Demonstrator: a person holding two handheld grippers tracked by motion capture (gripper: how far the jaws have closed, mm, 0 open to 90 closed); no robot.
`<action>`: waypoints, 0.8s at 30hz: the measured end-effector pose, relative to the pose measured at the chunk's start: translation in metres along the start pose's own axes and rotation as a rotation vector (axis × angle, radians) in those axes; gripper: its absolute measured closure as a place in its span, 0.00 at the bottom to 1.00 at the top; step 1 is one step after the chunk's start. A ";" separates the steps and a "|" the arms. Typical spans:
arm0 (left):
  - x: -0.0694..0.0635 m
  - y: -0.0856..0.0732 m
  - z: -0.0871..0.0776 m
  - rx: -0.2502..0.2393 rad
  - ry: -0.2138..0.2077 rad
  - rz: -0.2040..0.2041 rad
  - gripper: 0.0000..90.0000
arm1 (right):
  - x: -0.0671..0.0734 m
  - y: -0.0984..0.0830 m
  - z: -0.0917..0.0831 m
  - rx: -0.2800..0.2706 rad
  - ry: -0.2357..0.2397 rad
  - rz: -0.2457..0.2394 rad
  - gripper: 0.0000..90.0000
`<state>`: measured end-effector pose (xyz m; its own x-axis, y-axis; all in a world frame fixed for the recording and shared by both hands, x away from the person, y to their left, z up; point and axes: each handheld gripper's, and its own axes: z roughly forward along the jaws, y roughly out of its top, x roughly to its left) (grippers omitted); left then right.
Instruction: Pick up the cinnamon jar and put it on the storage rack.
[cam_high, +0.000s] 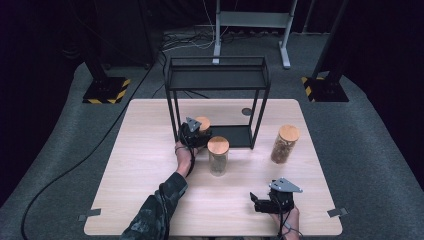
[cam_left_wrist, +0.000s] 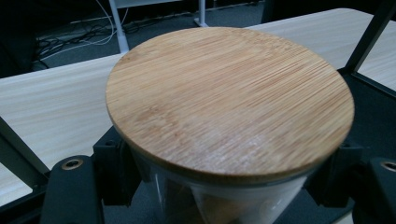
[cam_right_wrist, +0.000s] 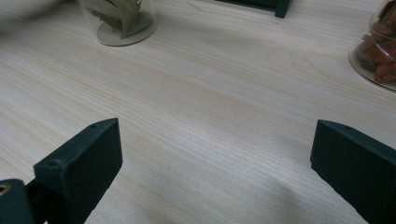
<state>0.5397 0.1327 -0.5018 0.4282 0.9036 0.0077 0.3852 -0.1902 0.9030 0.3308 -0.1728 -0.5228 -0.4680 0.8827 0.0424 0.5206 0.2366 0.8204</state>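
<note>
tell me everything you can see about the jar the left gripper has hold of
The jar is clear and round, glass by the look of it, capped with a flat round bamboo-look lid that sits closed. It stands upright at the front left corner of the black metal shelf rack, on or just over its lower shelf. The left gripper is shut on its body just below the lid, one black jaw on each side. Its contents are unclear.

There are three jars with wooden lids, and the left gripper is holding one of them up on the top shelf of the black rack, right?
Not quite. The left gripper holds its jar at the bottom shelf of the black rack, not the top. The high view shows this. The three wooden-lidded jars are right.
</note>
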 end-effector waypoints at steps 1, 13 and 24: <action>0.000 0.000 0.000 -0.002 0.001 -0.002 0.28 | 0.000 0.000 0.000 0.000 0.000 0.001 0.02; 0.000 0.000 0.001 -0.006 0.001 -0.004 0.28 | 0.000 0.000 0.000 0.003 -0.003 -0.002 0.02; 0.001 0.001 0.002 0.005 0.003 -0.002 0.28 | 0.000 0.000 0.000 0.004 -0.002 -0.002 0.02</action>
<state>0.5421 0.1323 -0.5015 0.4250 0.9052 0.0070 0.3905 -0.1903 0.9007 0.3308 -0.1724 -0.5229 -0.4674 0.8832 0.0399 0.5226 0.2396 0.8182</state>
